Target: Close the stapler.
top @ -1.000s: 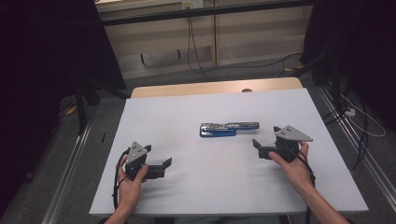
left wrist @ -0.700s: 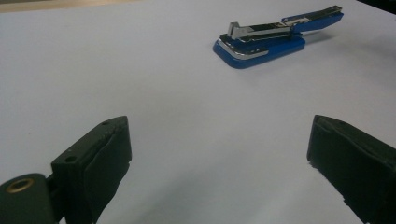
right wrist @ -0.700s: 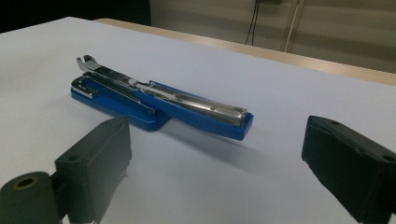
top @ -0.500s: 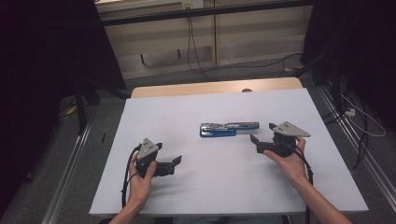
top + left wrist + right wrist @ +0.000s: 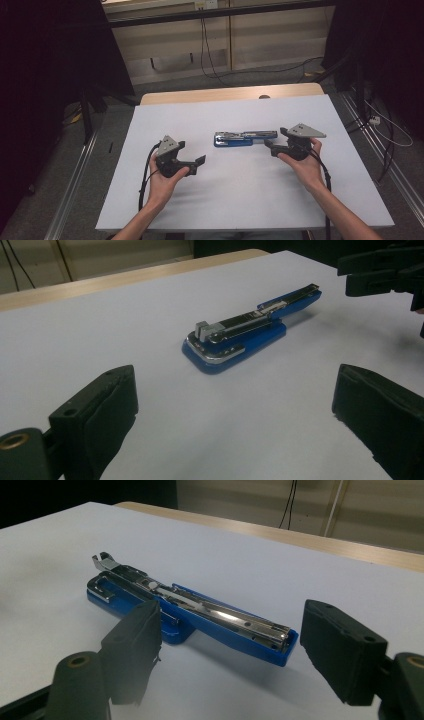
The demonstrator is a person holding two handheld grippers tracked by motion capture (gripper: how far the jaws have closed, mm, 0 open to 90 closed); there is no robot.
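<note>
Since the blue stapler [image 5: 245, 138] looks hard and slippery, I aim for its thin end; both grippers' jaws stand spread, right gripper [image 5: 271, 148] closing, left gripper [image 5: 199, 164] wide.

In your right gripper view, the near jaw covers part of the stapler [image 5: 200, 615] base. Left gripper view cuts off the right gripper [image 5: 385, 270] at the frame edge.

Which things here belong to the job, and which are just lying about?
In the job:
- blue stapler, lying opened out on the white table
- right gripper, jaws just closing, nothing gripped, beside the stapler's end
- left gripper, jaws open, facing it

Lying about:
- cables on the floor beyond the table
</note>
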